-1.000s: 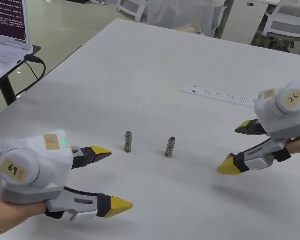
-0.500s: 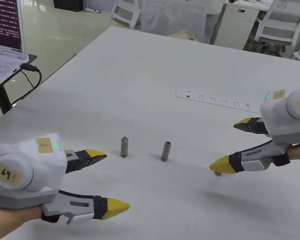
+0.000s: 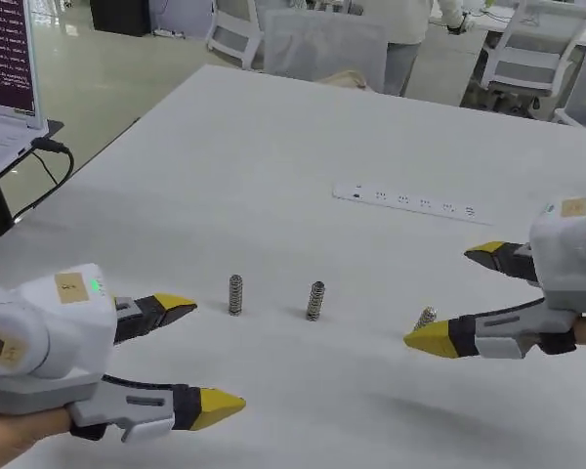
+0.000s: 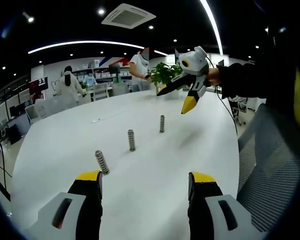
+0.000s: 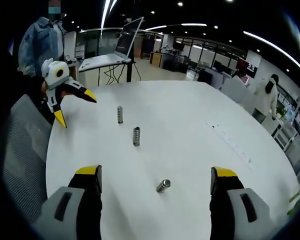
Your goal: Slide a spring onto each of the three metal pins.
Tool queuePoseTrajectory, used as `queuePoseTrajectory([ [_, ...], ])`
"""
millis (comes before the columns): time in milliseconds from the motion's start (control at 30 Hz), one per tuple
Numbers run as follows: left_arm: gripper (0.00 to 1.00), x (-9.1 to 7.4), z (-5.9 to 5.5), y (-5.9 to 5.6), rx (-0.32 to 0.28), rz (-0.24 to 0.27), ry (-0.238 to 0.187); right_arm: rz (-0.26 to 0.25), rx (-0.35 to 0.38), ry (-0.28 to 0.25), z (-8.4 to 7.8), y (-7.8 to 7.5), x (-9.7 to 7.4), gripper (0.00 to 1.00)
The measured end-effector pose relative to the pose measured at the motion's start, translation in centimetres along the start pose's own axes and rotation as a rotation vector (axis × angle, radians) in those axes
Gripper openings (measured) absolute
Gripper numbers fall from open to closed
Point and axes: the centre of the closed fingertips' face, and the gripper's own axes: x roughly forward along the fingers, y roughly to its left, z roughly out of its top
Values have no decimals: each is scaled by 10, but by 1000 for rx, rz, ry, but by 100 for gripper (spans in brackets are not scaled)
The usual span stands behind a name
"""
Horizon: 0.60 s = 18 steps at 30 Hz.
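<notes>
A white desk [image 3: 273, 147] stands in an open office. Nearest, the left hand-held gripper [image 3: 215, 353] gapes wide, empty; so does the right hand-held gripper [image 3: 438, 296]. Two upright springs [image 3: 235, 294] stand between them, and a tilted spring [image 3: 426, 317] sits just beside the right one's lower jaw. Beyond lie a power strip [image 3: 410, 203] and chairs [image 3: 513, 54].

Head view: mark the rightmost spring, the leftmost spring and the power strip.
Rightmost spring [image 3: 426, 317]: head view, mid-coil.
Leftmost spring [image 3: 235, 294]: head view, mid-coil.
Power strip [image 3: 410, 202]: head view, top face.
</notes>
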Motion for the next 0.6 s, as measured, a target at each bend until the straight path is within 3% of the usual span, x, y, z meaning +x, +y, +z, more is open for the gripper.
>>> queuePoseTrajectory([
  [600,67,-7,8,2,-9,13,-20,-43,81,-68,-22,21,-20,90],
])
